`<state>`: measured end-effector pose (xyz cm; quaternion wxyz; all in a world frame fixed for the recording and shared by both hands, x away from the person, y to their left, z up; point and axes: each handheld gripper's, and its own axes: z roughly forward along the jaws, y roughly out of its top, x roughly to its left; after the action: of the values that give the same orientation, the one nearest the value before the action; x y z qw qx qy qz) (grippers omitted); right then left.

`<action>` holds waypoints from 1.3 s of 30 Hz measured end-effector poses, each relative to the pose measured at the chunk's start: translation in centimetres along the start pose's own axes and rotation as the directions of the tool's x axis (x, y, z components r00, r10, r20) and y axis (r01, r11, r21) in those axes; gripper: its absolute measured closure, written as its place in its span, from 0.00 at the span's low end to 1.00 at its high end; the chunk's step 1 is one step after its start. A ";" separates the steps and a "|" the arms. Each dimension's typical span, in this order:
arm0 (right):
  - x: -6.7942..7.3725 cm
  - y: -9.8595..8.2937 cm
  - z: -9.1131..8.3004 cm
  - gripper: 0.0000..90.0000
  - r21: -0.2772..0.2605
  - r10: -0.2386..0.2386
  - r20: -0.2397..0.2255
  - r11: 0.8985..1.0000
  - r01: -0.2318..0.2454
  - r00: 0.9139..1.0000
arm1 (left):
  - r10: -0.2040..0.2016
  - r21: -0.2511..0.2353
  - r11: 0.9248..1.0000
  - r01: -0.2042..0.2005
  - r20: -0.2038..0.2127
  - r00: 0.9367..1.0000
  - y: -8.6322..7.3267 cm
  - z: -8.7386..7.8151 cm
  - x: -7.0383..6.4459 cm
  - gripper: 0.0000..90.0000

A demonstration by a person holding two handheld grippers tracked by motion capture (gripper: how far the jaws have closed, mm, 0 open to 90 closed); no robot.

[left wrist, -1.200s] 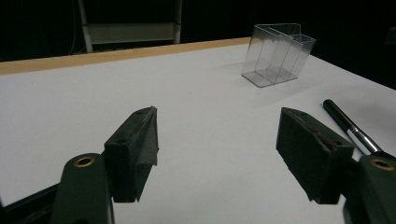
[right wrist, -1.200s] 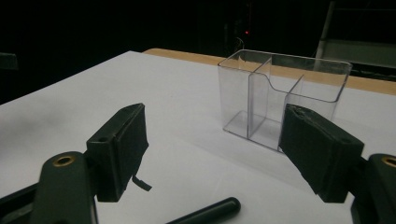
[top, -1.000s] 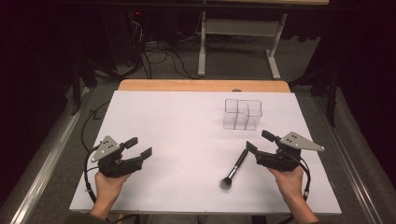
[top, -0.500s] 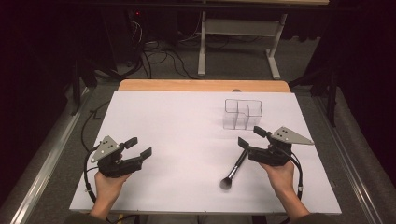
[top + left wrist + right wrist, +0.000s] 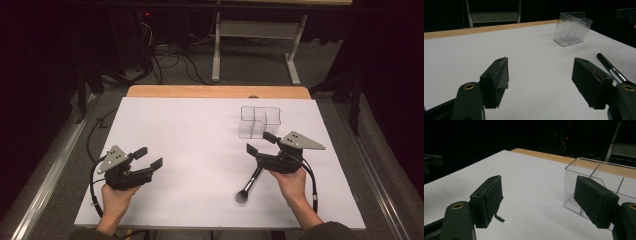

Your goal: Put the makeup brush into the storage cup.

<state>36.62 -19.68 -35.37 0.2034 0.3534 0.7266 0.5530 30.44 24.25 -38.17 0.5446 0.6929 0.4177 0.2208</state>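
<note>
Left hand [image 5: 116, 197]: enters from the near edge of the bench, holding the left tongs.
Left tongs [image 5: 149, 158]: over the near-left part of the white bench top; jaws wide apart with nothing between them, as the left gripper view [image 5: 540, 80] confirms.
Right hand [image 5: 291, 184]: enters from the near edge on the right, holding the right tongs.
Makeup brush [image 5: 250, 182]: lies flat on the bench near the front, right of centre; dark bristle head toward the near edge, black handle running away toward the right tongs. Its handle end passes under the body of the right tongs; contact cannot be told. In the left gripper view the handle [image 5: 610, 67] lies just beyond the right-hand jaw.
Right tongs [image 5: 261, 143]: above the far end of the brush; jaws apart, gripping nothing [image 5: 539, 202].
Clear organiser box [image 5: 259, 121]: transparent, divided into compartments, upright on the bench just beyond the right tongs; appears empty [image 5: 599, 182].
Bench [image 5: 190, 130]: white sheet with a wooden strip along the far edge.
</note>
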 end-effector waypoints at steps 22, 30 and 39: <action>0.4 0.8 1.6 0.27 -0.009 0.011 0.000 1.000 -0.011 1.000 | 0.000 -0.001 1.000 0.000 0.000 1.000 0.0 0.0 0.0 0.33; -0.1 1.0 1.1 0.28 0.016 0.042 0.019 0.999 -0.042 0.999 | 0.005 -0.002 1.000 -0.005 0.003 1.000 0.0 -0.1 0.0 0.33; -0.2 1.5 1.0 0.29 0.059 0.052 0.026 0.997 -0.054 0.998 | 0.008 -0.001 1.000 -0.008 0.005 1.000 0.0 0.0 -0.1 0.33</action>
<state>37.81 -18.97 -34.29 0.1867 0.3851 0.7307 0.5319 30.37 24.20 -38.13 0.5452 0.6948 0.4134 0.2215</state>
